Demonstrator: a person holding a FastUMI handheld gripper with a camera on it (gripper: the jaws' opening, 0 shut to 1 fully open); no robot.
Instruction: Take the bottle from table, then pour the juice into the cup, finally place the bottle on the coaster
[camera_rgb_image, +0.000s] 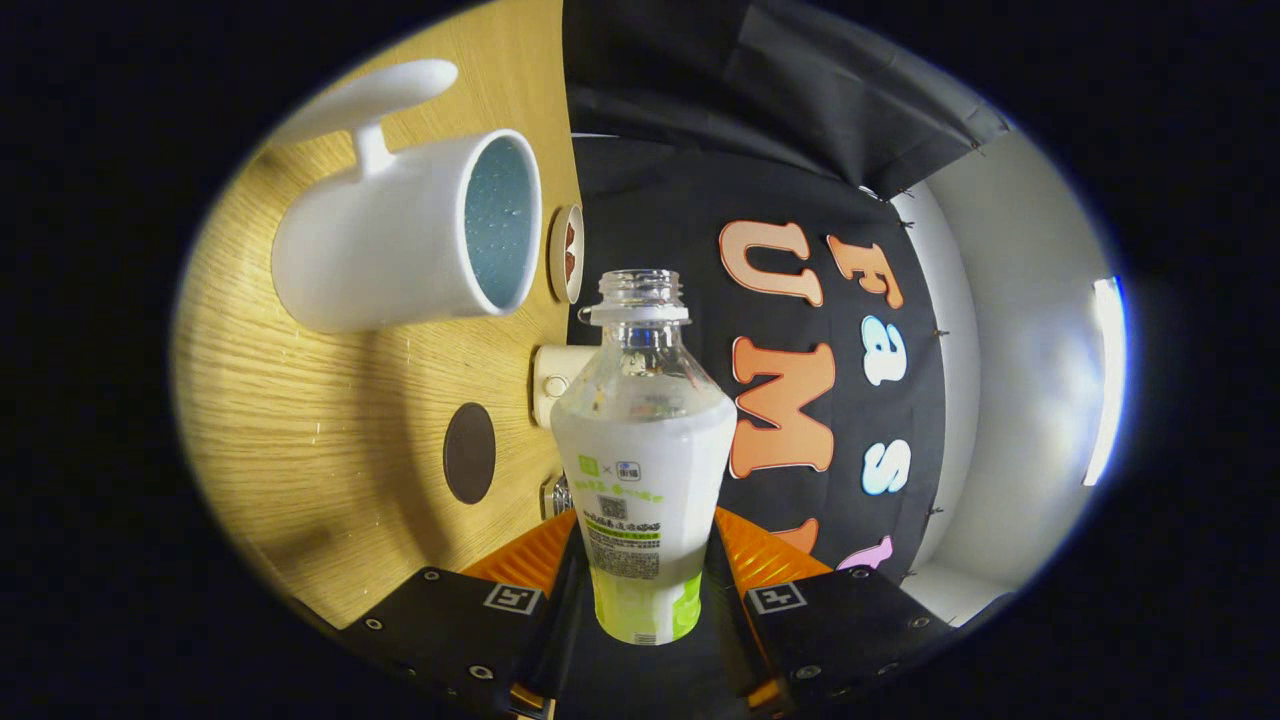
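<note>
My gripper (645, 575) is shut on a clear plastic bottle (642, 450) with a white and green label, both fingers pressing its lower body. The bottle has no cap on its neck, and it is lifted off the wooden table (300, 420). The whole view is rolled about a quarter turn, so the table stands like a wall beside the bottle. A white mug (400, 240) with a large handle and a bluish inside stands on the table, its mouth just off the bottle's neck. A dark round coaster (469, 453) lies on the table beside the bottle's body.
A small white device (555, 380) with a round button sits at the table's far edge behind the bottle. A small round disc (567, 253) with a red mark stands beyond the mug. Black cloth and a pale wall close the booth behind.
</note>
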